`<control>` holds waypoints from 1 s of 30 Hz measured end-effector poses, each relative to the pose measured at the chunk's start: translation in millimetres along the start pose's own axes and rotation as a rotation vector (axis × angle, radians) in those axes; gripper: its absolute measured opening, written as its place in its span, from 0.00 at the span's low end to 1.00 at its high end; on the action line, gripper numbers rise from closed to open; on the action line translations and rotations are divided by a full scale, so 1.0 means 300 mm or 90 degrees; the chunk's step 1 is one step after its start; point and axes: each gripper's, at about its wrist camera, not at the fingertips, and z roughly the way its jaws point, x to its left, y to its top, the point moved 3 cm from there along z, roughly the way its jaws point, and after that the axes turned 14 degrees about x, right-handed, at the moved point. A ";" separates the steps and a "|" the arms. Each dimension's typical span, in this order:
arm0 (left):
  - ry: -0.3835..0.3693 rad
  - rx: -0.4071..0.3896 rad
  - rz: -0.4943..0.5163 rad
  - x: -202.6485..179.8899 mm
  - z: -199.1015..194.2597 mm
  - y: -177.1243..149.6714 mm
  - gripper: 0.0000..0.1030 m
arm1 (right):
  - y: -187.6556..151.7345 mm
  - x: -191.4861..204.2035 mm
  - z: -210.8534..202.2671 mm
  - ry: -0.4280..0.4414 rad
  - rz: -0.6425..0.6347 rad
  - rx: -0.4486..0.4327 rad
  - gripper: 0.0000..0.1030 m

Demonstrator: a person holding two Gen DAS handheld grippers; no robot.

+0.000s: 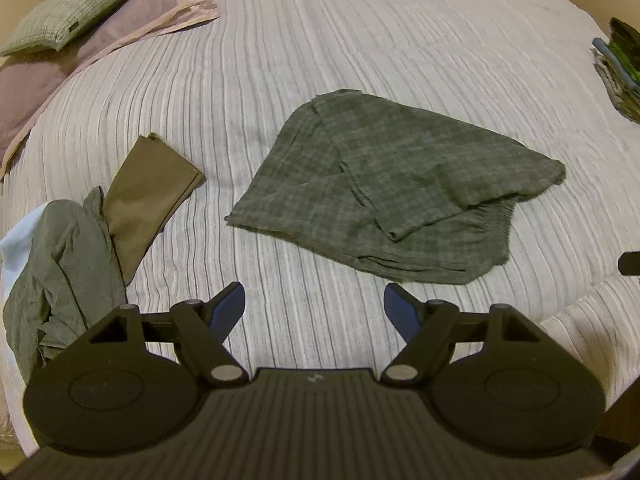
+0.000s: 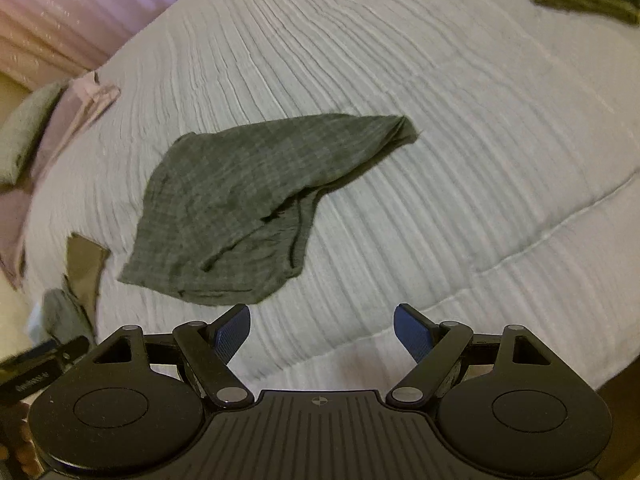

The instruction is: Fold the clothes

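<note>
The left tool (image 1: 314, 300) hangs over the near edge of the bed (image 1: 360, 40), its blue pads spread wide with nothing between them. The right tool (image 2: 322, 322) is likewise spread and empty, above the same striped white cover. Just beyond both lies the plaid garment (image 1: 384, 192), grey-green, partly folded with one flap laid over the rest and an elastic band showing at its near right edge; it rests flat on the bed, apart from both tools. To its left sits a heap of clothes (image 1: 72, 248), with a brown piece (image 1: 148, 196) leaning out of it. Farther off, pillows (image 1: 68, 12) lie at the bed's far left corner, and a stack (image 1: 620, 68) of folded clothes sits at the far right.
</note>
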 end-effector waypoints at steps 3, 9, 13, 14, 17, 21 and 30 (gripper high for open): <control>-0.016 0.014 -0.031 0.044 0.060 0.019 0.69 | 0.010 -0.030 0.063 0.066 0.052 0.002 0.79; -0.034 0.037 -0.108 0.148 0.216 0.080 0.69 | 0.041 -0.106 0.214 0.189 0.181 0.006 0.79; -0.040 0.044 -0.161 0.209 0.329 0.137 0.69 | 0.057 -0.109 0.328 0.235 0.219 -0.003 0.79; -0.043 0.045 -0.175 0.223 0.355 0.154 0.69 | 0.061 -0.106 0.353 0.246 0.225 -0.007 0.79; -0.063 0.048 -0.217 0.266 0.438 0.204 0.69 | 0.068 -0.106 0.415 0.279 0.247 -0.021 0.78; -0.081 0.058 -0.258 0.297 0.546 0.261 0.69 | 0.081 -0.112 0.506 0.309 0.290 -0.040 0.60; -0.105 0.064 -0.312 0.324 0.642 0.298 0.01 | 0.154 -0.165 0.554 0.284 0.291 -0.059 0.08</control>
